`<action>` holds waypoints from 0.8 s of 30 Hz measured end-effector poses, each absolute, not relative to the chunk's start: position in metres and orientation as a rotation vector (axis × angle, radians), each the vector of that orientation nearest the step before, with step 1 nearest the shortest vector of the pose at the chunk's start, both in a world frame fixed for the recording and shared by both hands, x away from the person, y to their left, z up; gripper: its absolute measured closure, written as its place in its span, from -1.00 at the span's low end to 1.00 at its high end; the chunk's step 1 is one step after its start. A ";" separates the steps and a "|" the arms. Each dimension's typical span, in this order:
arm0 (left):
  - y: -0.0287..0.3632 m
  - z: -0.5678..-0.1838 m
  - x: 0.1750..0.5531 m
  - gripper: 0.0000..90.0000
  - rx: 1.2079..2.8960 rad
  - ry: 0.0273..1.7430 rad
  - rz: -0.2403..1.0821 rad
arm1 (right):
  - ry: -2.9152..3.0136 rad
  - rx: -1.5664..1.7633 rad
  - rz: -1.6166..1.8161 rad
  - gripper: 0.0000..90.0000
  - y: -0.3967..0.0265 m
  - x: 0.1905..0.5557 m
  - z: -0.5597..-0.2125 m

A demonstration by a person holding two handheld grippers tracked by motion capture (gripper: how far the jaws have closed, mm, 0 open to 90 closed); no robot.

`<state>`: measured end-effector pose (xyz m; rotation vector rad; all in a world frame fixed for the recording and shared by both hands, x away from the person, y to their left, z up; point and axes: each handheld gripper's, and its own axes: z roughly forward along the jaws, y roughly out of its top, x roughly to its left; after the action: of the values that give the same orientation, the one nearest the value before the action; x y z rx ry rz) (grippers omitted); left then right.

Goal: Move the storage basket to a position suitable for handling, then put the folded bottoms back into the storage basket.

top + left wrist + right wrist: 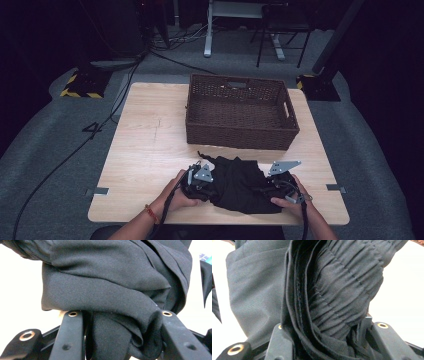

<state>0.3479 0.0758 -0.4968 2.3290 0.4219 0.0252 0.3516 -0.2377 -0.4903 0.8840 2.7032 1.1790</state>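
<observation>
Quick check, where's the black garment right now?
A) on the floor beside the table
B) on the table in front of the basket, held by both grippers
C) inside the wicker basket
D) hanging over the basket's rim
B: the black garment lies bunched on the wooden table on the near side of the empty wicker basket, with the left gripper and right gripper each clamped on a side of it.

Black garment [240,185] – plain; dark brown woven basket [240,137]; pale wood table [145,150]; grey floor [55,150]
</observation>
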 end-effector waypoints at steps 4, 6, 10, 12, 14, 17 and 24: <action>0.076 -0.498 0.348 0.36 2.320 0.416 0.019 | 2.692 0.890 1.187 0.25 -0.238 0.351 -0.491; 0.077 -0.498 0.348 0.37 2.317 0.415 0.018 | 2.689 0.885 1.195 0.26 -0.239 0.351 -0.491; 0.077 -0.498 0.346 0.40 2.311 0.410 0.032 | 2.687 0.886 1.203 0.26 -0.239 0.351 -0.492; 0.076 -0.498 0.345 0.41 2.314 0.405 0.044 | 2.686 0.886 1.204 0.27 -0.239 0.351 -0.492; 0.076 -0.497 0.343 0.45 2.319 0.402 0.058 | 2.678 0.875 1.206 0.30 -0.240 0.349 -0.491; 0.076 -0.498 0.343 0.45 2.306 0.409 0.049 | 2.677 0.877 1.222 0.32 -0.241 0.349 -0.492; 0.076 -0.498 0.343 0.47 2.296 0.402 0.059 | 2.664 0.862 1.221 0.37 -0.242 0.346 -0.490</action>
<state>0.3425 0.0761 -0.4983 2.2962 0.4023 0.0594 0.3465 -0.2415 -0.4902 0.8617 2.6639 1.2215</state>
